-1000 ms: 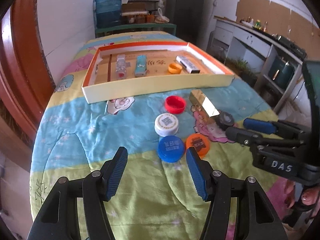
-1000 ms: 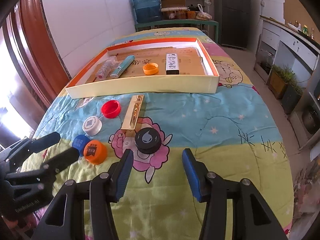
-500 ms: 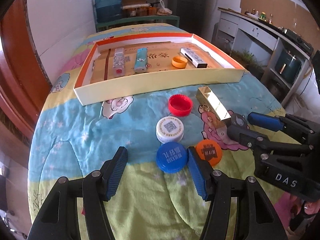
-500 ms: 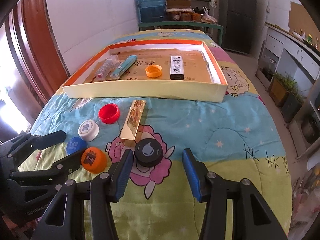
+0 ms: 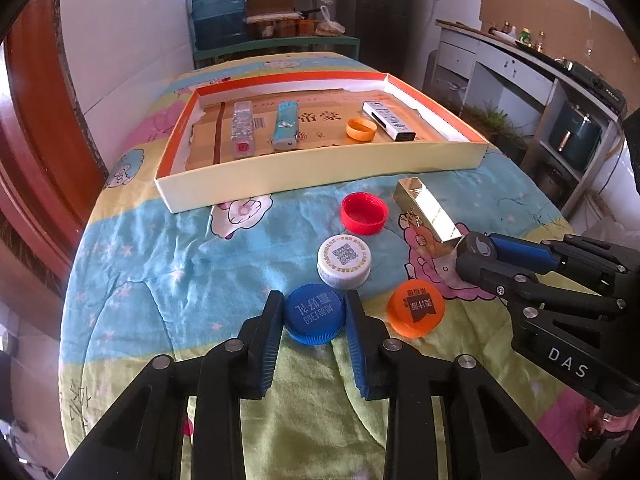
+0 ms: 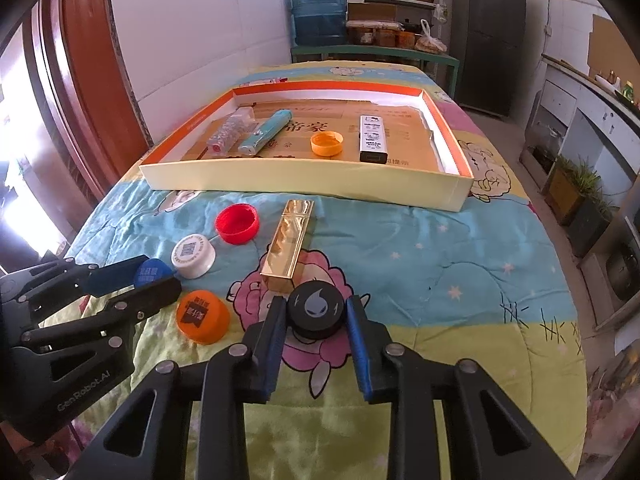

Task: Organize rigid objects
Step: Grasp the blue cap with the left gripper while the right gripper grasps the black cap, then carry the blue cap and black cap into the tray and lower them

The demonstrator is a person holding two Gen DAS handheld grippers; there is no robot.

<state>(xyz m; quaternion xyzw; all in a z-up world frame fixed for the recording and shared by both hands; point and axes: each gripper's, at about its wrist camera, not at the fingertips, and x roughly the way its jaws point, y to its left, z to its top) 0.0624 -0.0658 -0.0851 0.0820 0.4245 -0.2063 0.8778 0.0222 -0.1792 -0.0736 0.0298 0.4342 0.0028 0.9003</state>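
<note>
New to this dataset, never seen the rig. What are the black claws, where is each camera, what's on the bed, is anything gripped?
No robot here: a person carries a hand-held gripper in each hand, and a fisheye camera on each looks forward along its two fingers.

In the left wrist view, the left hand-held gripper has closed on a blue cap. In the right wrist view, the right hand-held gripper has closed on a black cap. Each view also shows the other gripper at its edge.

On the quilt lie a red cap, a white cap, an orange cap and a gold box. Behind them, a shallow tray already holds four items.
</note>
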